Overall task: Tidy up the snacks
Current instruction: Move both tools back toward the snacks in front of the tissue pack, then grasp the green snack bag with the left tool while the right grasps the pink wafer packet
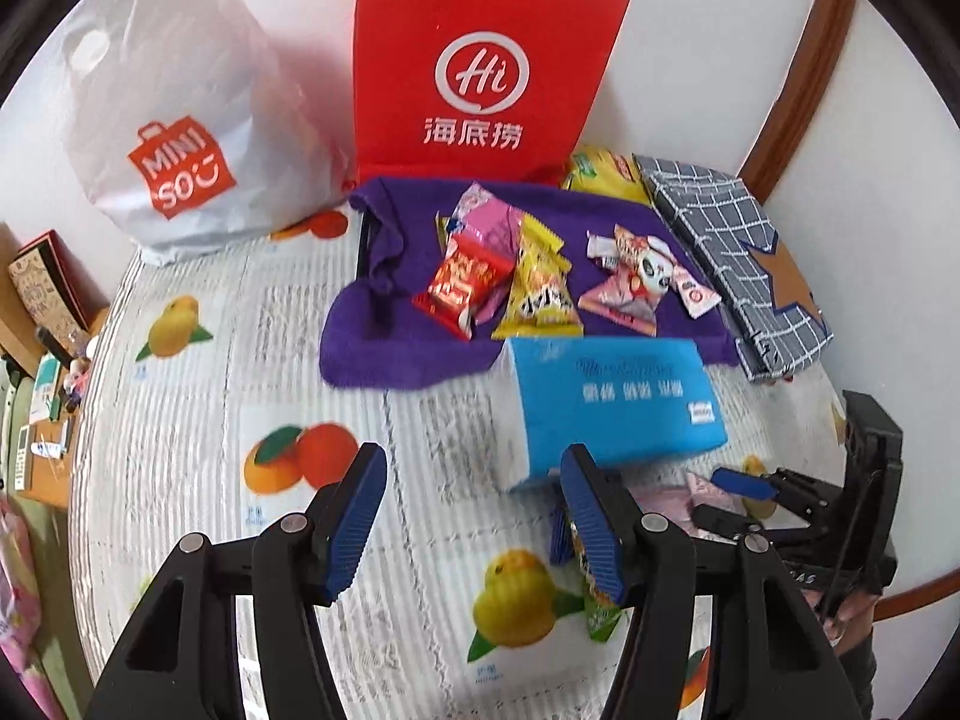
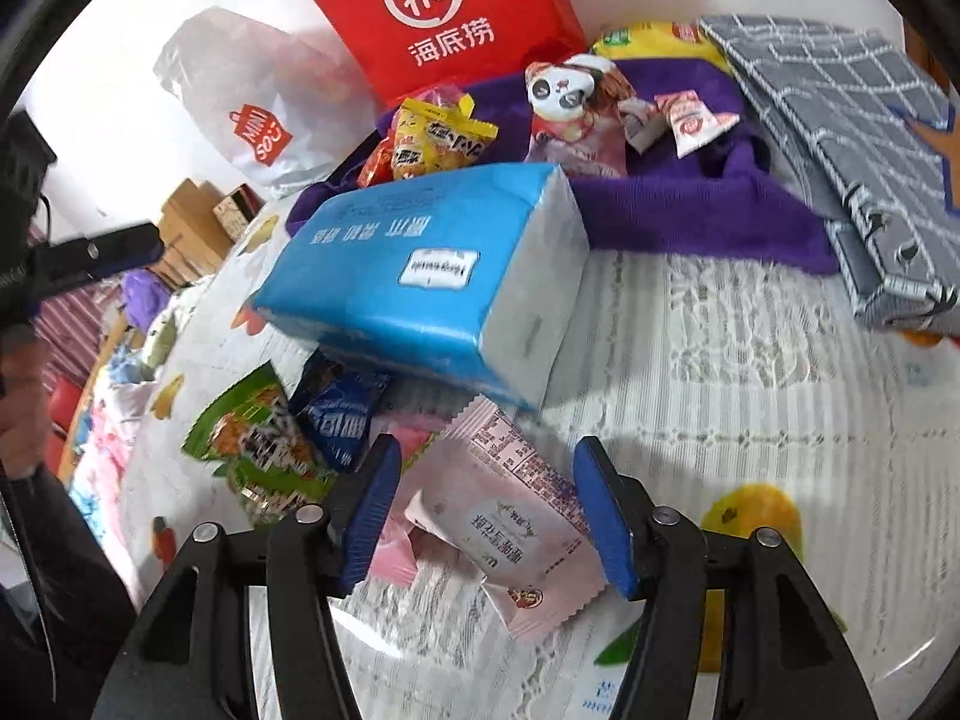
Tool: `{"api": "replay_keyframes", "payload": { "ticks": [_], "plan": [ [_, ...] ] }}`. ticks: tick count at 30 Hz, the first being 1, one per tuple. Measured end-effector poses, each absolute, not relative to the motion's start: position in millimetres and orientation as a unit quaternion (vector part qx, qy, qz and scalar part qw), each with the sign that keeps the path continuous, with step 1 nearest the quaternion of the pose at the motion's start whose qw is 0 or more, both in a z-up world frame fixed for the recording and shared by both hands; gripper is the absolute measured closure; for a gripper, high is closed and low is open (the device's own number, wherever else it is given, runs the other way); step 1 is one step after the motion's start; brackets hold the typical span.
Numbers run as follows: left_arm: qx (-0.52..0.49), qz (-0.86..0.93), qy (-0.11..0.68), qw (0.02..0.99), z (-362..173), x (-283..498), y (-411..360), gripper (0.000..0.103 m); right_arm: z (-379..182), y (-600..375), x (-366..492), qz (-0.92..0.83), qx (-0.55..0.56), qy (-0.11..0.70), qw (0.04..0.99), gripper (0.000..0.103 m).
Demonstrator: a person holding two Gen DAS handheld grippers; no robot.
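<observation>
Your right claw (image 2: 486, 516) is spread, its pads either side of a pale pink snack packet (image 2: 510, 516) on the worktop (image 2: 720, 372) without pressing it. Just ahead lies a blue tissue pack (image 2: 420, 276) (its label too blurred to read), blocking the way to the purple cloth (image 2: 690, 204) with more snacks. Beyond stand a red "Hi" bag (image 2: 432, 12) and a white MINISO bag (image 2: 240, 102). Your left claw (image 1: 474, 522) is spread over bare worktop, with nothing between its pads.

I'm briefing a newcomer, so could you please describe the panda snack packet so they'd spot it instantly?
Find the purple towel in front of the red paper bag. The panda packet lies right of the yellow packet, the only one with a black-and-white panda face.
</observation>
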State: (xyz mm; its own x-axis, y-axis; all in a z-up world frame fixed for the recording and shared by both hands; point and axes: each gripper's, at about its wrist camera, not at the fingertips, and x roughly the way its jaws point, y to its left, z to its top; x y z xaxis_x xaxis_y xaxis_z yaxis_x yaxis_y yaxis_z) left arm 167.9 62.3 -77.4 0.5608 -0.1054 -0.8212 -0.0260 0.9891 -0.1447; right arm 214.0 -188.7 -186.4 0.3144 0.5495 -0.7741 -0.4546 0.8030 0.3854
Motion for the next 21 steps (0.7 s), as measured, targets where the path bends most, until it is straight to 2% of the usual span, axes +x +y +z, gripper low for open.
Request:
{"api": "replay_keyframes", "payload": {
  "ticks": [13,21],
  "plan": [
    [-0.075,-0.028,0.486,0.870,-106.9,137.4,63.8,0.045,-174.4,-186.4,156.0,0.299,-0.051,0.485,0.820,0.036],
    [-0.082,-0.034,0.492,0.866,-119.8,126.0,61.0,0.045,-181.2,-183.2,145.9,0.257,-0.062,0.480,0.837,0.033]
  ]
}}
